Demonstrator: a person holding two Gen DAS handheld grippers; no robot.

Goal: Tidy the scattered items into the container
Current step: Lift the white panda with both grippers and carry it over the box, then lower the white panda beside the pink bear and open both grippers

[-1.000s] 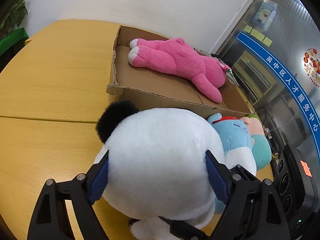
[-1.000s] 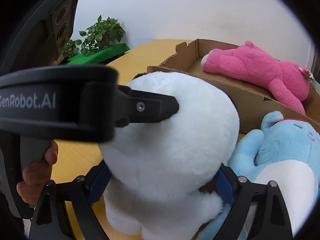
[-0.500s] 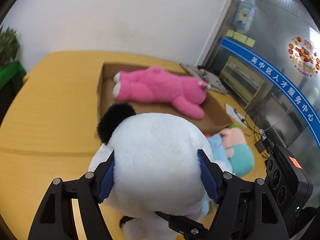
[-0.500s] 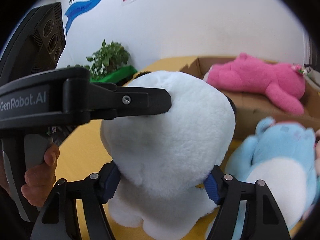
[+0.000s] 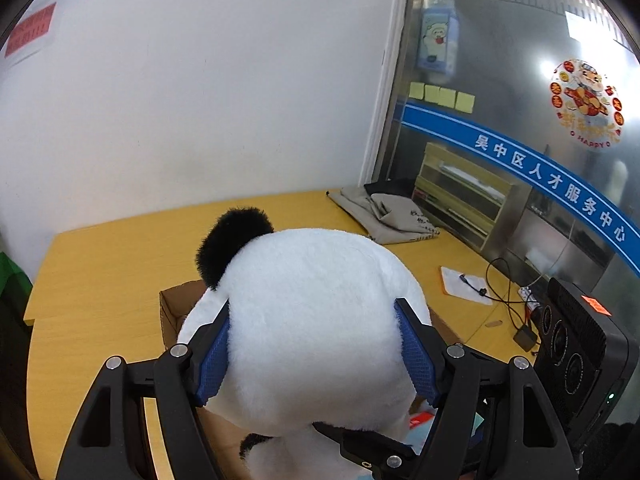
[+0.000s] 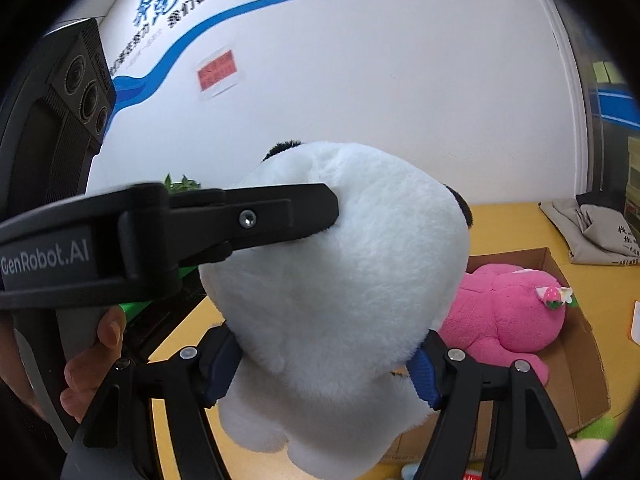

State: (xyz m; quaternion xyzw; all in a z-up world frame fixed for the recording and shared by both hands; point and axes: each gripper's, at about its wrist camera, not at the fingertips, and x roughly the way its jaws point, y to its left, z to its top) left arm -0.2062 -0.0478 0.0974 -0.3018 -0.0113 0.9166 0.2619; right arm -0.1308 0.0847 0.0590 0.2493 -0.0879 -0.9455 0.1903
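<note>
Yellow table (image 5: 100,280) below; panda (image 5: 316,320) clamped head-on by both left gripper (image 5: 316,354) and right gripper (image 6: 328,364), held aloft over box (image 6: 576,364) lying ahead-right of the right gripper, pink bear (image 6: 504,312) already inside.

Both views are evenly lit by diffuse indoor light from above; the white wall (image 5: 200,92) renders bright without clipping. Glare appears on the glass partition (image 5: 520,80) to the right of the wall as soft white patches. Shadows are weak: the white plush toy (image 5: 312,332) shades gently toward its underside, with a soft shadow on the tabletop (image 5: 100,280) below it. Fisheye distortion bends straight edges strongly, and a black vignette rings each frame. In the right wrist view, the left hand-held gripper (image 6: 332,212), near the lens, is slightly soft; the wall lettering (image 6: 148,16) above it is blurred.
</note>
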